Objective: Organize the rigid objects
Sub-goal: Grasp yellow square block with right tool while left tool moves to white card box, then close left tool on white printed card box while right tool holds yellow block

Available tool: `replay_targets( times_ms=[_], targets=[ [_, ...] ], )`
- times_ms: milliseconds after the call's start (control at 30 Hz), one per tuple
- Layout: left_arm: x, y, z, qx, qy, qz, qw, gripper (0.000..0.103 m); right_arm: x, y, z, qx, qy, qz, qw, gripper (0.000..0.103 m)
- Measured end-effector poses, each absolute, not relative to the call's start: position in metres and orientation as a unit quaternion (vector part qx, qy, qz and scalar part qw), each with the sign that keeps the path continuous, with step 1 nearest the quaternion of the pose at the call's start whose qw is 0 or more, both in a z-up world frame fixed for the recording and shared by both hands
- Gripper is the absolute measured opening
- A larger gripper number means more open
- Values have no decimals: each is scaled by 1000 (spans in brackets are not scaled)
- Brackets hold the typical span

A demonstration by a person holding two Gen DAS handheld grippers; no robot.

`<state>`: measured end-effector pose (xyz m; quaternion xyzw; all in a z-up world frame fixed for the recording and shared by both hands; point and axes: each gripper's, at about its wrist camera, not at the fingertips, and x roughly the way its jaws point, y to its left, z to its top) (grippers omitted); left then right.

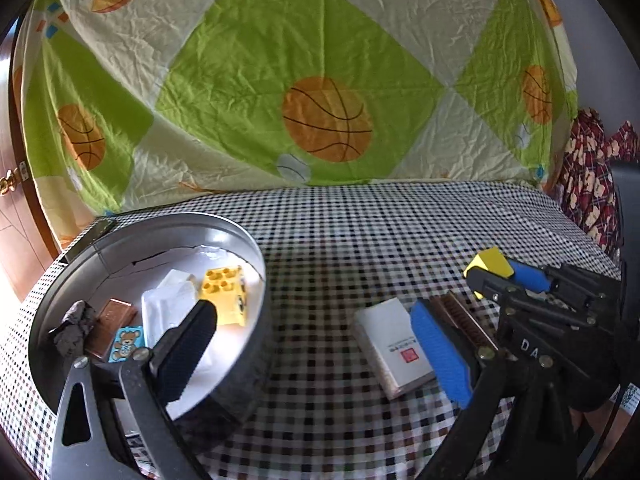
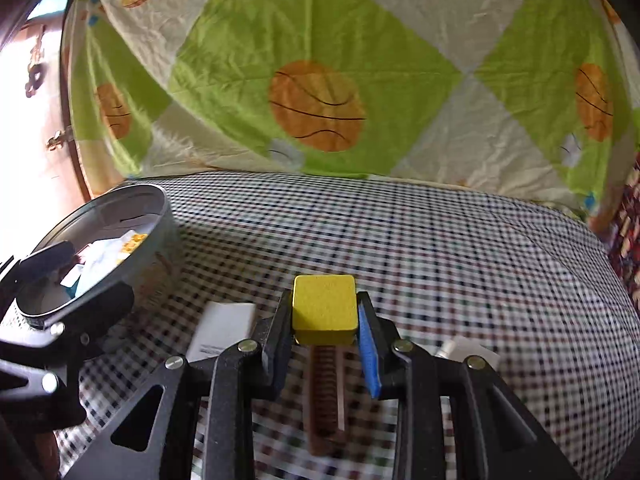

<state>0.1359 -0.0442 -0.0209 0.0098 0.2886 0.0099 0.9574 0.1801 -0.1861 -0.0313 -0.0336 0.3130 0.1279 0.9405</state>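
My right gripper (image 2: 324, 306) is shut on a yellow block (image 2: 324, 308), which it holds above the checked cloth. In the left wrist view the same block (image 1: 490, 262) shows at the right, in the right gripper (image 1: 492, 274). My left gripper (image 1: 316, 352) is open, with one black pad over the round metal tin (image 1: 256, 264) and its blue pad (image 1: 440, 356) beside a white box (image 1: 394, 344). The tin holds a yellow studded brick (image 1: 224, 288), a white piece, a brown bar (image 1: 112, 324), a blue bear tile (image 1: 126, 344) and a grey lump. Nothing is between the left pads.
A brown ridged strip (image 2: 326, 392) lies on the cloth under the right gripper, with the white box (image 2: 224, 332) to its left and another white item (image 2: 464, 348) to its right. A basketball-print sheet (image 1: 320, 80) hangs behind. The tin (image 2: 100, 240) stands at far left.
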Motion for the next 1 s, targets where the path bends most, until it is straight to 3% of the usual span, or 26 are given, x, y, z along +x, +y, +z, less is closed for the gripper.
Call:
replay_targets(
  times_ms=[200,567,600,733,767,833,1000],
  targets=[
    [144,-70,-34,21,314,-10,949,96,181,-202,-37,-14,317,119,941,32],
    [173,-88,-62,32,381,-26,924,79,183,-210,-38,7,316,117,941,32],
    [177,-88,-64,28,390,-27,920,73,183,-209,-38,7,317,117,941,32],
    [186,-88,-71,22,413,-34,910,67,183,-209,-39,7,320,115,940,32],
    [189,-87,-74,18,423,-38,905,62,184,-209,-39,7,320,115,940,32],
    [192,-84,-77,7,433,-44,900,41,184,-208,-39,7,319,115,941,32],
    [187,-83,-74,1,416,-48,908,40,181,-210,-39,9,311,112,944,32]
  ],
)
